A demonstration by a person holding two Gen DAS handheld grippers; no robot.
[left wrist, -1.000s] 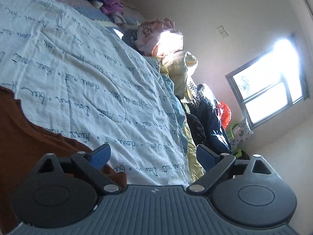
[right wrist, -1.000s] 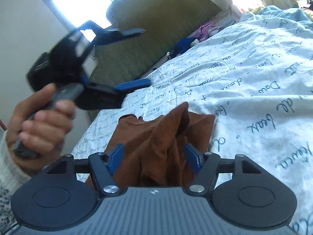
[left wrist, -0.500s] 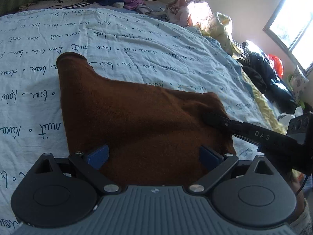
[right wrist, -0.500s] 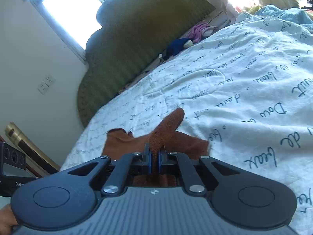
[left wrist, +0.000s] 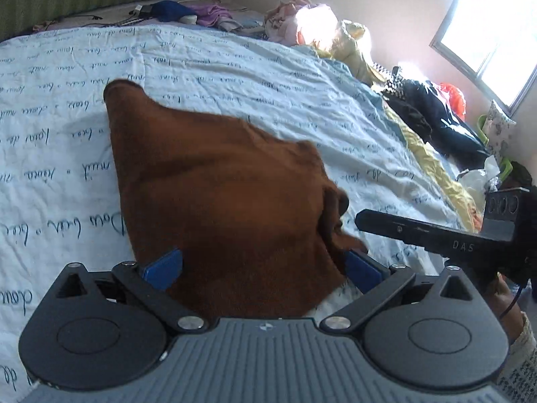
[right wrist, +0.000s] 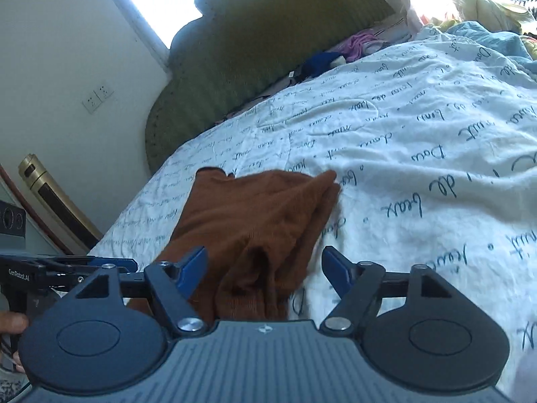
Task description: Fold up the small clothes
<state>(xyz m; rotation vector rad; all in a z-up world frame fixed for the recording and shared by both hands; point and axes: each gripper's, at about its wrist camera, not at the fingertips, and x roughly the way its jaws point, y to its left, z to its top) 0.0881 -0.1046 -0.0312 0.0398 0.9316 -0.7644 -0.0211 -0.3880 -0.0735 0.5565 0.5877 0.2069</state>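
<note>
A small brown garment (left wrist: 218,194) lies on the white bedspread with blue script (left wrist: 235,77). It also shows in the right wrist view (right wrist: 255,221), bunched in folds at its near end. My left gripper (left wrist: 263,267) is open, its blue pads over the garment's near edge. My right gripper (right wrist: 265,263) is open and empty, just above the garment's bunched near end. In the left wrist view a black finger of the right gripper (left wrist: 412,231) reaches in from the right, next to the garment's edge.
A green padded headboard (right wrist: 255,57) stands at the head of the bed. Loose clothes (left wrist: 188,13) lie near it. A pile of clothes (left wrist: 335,33) and dark garments (left wrist: 436,114) line the bed's far side, under a bright window (left wrist: 496,27).
My right gripper was shut on a fold of the brown garment half a second ago; now it is open and the fold lies on the bed. The left gripper swung over the garment.
</note>
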